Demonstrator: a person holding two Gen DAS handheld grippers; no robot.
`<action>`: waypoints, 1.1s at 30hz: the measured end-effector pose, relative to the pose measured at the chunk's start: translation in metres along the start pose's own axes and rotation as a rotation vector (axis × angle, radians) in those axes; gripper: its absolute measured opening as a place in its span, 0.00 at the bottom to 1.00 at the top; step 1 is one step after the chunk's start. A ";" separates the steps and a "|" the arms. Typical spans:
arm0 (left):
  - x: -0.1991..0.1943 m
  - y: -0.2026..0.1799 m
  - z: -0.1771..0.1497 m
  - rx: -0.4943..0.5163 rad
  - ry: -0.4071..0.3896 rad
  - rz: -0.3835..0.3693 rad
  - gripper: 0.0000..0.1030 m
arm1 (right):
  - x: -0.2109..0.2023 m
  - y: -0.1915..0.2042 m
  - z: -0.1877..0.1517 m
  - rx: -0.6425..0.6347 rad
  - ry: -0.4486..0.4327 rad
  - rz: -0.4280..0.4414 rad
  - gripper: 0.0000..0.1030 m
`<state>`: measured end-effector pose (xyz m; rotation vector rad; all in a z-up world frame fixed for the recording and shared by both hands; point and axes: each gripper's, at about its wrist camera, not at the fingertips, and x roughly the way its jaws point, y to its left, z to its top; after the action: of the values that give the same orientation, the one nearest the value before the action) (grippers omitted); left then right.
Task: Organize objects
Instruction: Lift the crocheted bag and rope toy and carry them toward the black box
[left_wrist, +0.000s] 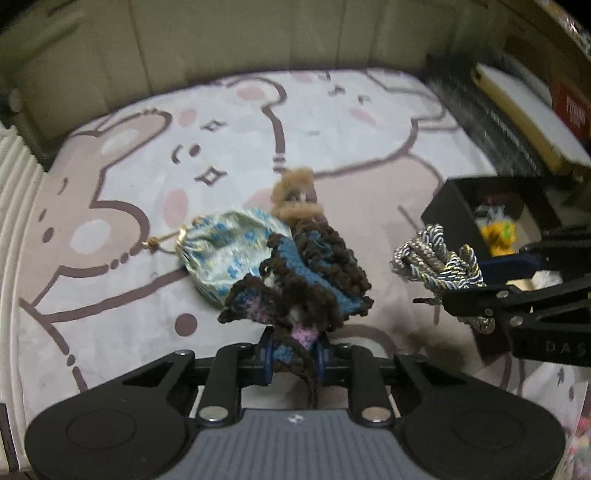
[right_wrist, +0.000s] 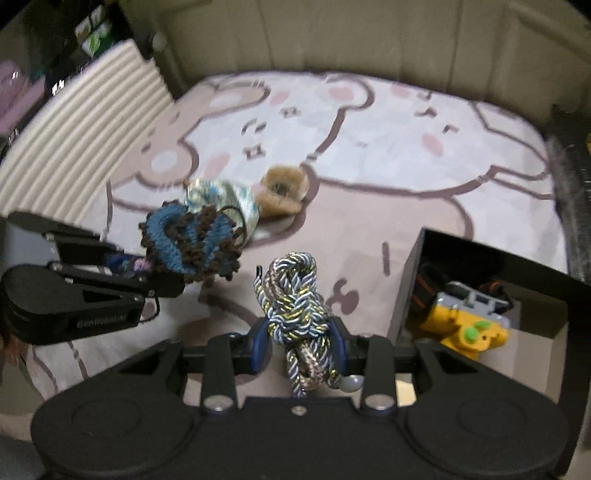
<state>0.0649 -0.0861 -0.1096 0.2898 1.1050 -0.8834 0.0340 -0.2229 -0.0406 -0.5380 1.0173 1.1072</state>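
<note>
Your left gripper (left_wrist: 295, 356) is clamped on the crochet scrunchie (left_wrist: 303, 273) at frame centre, and your right gripper (right_wrist: 301, 345) pinches the braided cord (right_wrist: 295, 295), both lifted clear, probably bound for the black box (right_wrist: 413, 280) at lower right.

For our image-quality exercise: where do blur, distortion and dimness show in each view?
Left wrist view: fisheye bends the mat's edge; the books at right smear; corners go dark. Right wrist view: softer overall, with the tan scrunchie blurred and the box interior dim.
</note>
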 end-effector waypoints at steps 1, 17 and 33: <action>-0.005 0.000 0.000 -0.007 -0.014 0.001 0.20 | -0.005 0.001 0.000 0.003 -0.012 -0.003 0.35; -0.070 -0.011 -0.008 -0.130 -0.213 0.032 0.20 | -0.066 -0.003 -0.005 0.159 -0.177 -0.034 0.35; -0.093 -0.021 -0.010 -0.244 -0.304 0.064 0.20 | -0.093 -0.004 -0.012 0.192 -0.245 -0.094 0.35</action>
<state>0.0282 -0.0495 -0.0288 -0.0122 0.9035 -0.7006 0.0246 -0.2780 0.0349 -0.2842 0.8637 0.9539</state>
